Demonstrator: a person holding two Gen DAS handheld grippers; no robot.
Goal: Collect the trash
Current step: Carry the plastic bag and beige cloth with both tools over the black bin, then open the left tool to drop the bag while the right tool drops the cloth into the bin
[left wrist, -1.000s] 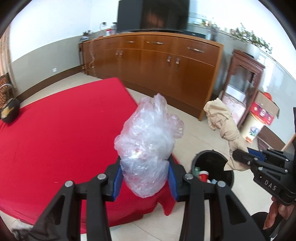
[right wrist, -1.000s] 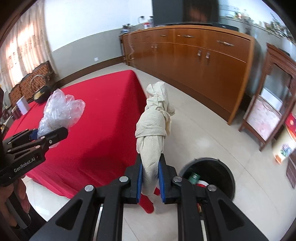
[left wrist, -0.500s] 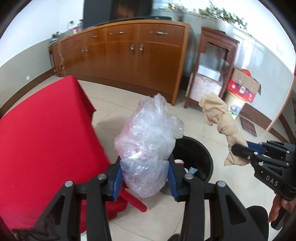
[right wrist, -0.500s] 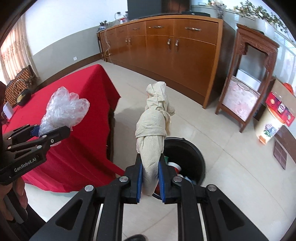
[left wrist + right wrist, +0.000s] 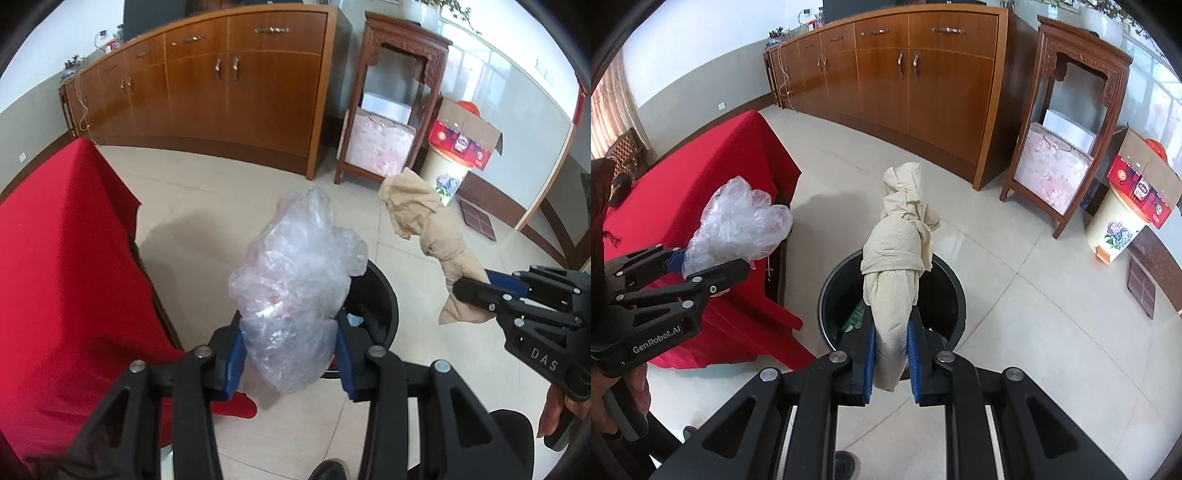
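Plastic wrap (image 5: 295,291) sits clenched in your left claw (image 5: 290,354) beside the black bin (image 5: 956,291), while your right claw (image 5: 890,356) grips the paper wad (image 5: 894,280) directly above it.

The crumpled plastic bag (image 5: 295,295) is clear and whitish, with a faint red tint showing through its middle. The twisted paper towel wad (image 5: 895,273) is pale cream, looking more tan in the left wrist view. Both the left gripper (image 5: 290,356) and right gripper (image 5: 890,360) are black with blue finger pads (image 5: 868,363); white lettering marks their sides. The trash bin (image 5: 955,295) is black, with green scraps inside. The tablecloth (image 5: 62,266) is plain bright red. The sideboard (image 5: 905,74) is glossy orange-brown wood. The floor (image 5: 1034,332) is beige tile. The cardboard box (image 5: 467,134) is brown with red printed sides, above a cream container (image 5: 1117,225) with a blue flower pattern.
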